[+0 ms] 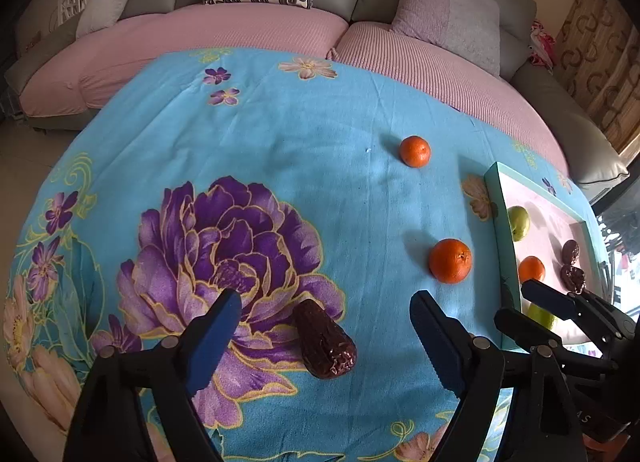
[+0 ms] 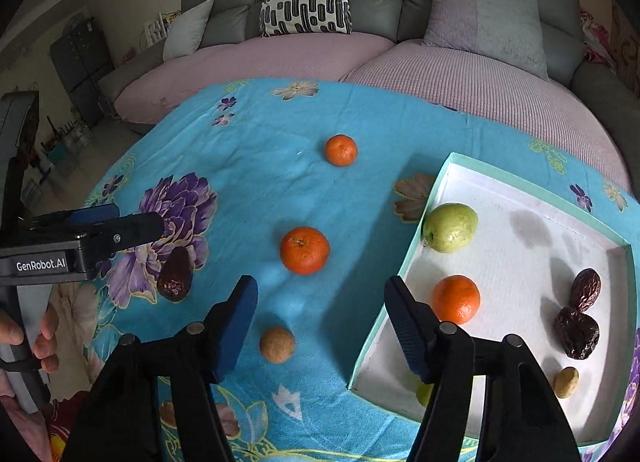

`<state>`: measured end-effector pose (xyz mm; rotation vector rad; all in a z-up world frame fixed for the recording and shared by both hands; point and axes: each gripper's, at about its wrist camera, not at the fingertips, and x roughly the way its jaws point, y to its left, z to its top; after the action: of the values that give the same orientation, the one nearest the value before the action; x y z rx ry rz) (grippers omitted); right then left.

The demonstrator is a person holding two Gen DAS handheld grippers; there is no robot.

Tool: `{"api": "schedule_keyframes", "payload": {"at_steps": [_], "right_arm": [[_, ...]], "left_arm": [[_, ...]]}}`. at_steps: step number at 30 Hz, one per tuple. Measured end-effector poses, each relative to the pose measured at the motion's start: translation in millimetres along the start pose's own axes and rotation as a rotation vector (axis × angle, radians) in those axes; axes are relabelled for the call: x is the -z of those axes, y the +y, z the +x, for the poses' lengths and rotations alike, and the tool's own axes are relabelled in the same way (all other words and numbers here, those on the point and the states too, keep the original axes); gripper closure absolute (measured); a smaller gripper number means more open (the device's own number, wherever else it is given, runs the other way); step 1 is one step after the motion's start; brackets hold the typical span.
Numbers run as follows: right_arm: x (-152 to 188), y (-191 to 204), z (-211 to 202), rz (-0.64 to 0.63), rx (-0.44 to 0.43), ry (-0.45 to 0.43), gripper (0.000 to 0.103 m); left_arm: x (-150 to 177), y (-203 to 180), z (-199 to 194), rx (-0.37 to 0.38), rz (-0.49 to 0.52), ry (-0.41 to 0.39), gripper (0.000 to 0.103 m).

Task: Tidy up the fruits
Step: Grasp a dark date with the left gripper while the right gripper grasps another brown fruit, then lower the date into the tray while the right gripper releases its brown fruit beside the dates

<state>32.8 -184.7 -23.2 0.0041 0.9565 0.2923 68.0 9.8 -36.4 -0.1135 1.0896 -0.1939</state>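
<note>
Longan (image 2: 277,344) appears only in right wrist view.

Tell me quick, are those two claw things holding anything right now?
Left gripper: open, holding nothing; a dark date lies between its fingers.
Right gripper: open, empty; a small brown fruit sits between its fingers.

Both grippers (image 1: 326,322) (image 2: 320,314) angled down, jaws apart

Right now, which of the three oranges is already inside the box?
The orange lying on the white floor of the teal-rimmed box, below the green fruit. The other two oranges lie on the blue cloth.
</note>
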Motion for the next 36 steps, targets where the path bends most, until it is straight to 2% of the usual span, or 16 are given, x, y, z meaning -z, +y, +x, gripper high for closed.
{"api": "schedule_keyframes", "payload": {"at_steps": [2, 5, 8, 10, 12, 15, 17, 20, 27, 33, 36], "right_arm": [[1.7, 2.4, 5.7, -0.009, -0.011, 0.026, 0.051], [6.8, 7.6, 18.4, -0.03, -0.023, 0.09, 0.054], [12.1, 13.8, 30.5, -0.049, -0.036, 0.142, 0.065], [15.5, 16.9, 37.2, -0.057, -0.048, 0.174, 0.067], [17.8, 19.6, 41.6, -0.057, -0.071, 0.189, 0.067], [18.4, 24.8, 45.0, -0.07, -0.083, 0.204, 0.067], [19.2, 27.9, 46.8, -0.081, -0.088, 0.218, 0.067], [21.0, 30.3, 51.7, -0.094, -0.077, 0.249, 0.076], [19.9, 27.7, 46.4, -0.093, -0.068, 0.235, 0.077], [9.8, 11.8, 20.4, -0.029, -0.002, 0.134, 0.077], [2.8, -0.2, 4.6, 0.013, 0.072, 0.077, 0.077]], "left_arm": [[2.9, -1.8, 8.4, 0.011, 0.003, 0.031, 0.016], [5.8, -2.4, 18.2, 0.029, -0.006, 0.069, 0.016], [9.5, -1.1, 27.5, 0.037, -0.013, 0.105, 0.018], [11.4, 0.0, 32.2, 0.045, -0.023, 0.124, 0.028], [13.1, 1.2, 35.7, 0.048, -0.029, 0.138, 0.034], [14.7, 2.0, 37.7, 0.048, -0.03, 0.147, 0.05], [16.5, 3.6, 36.7, 0.045, -0.033, 0.148, 0.066], [17.5, 8.3, 32.4, 0.06, -0.046, 0.139, 0.067], [7.9, 14.3, 8.1, 0.087, -0.062, 0.052, 0.067], [-4.8, 10.8, -21.1, 0.088, -0.056, -0.048, 0.067], [-13.8, 4.3, -28.6, 0.093, -0.053, -0.075, 0.067]]}}
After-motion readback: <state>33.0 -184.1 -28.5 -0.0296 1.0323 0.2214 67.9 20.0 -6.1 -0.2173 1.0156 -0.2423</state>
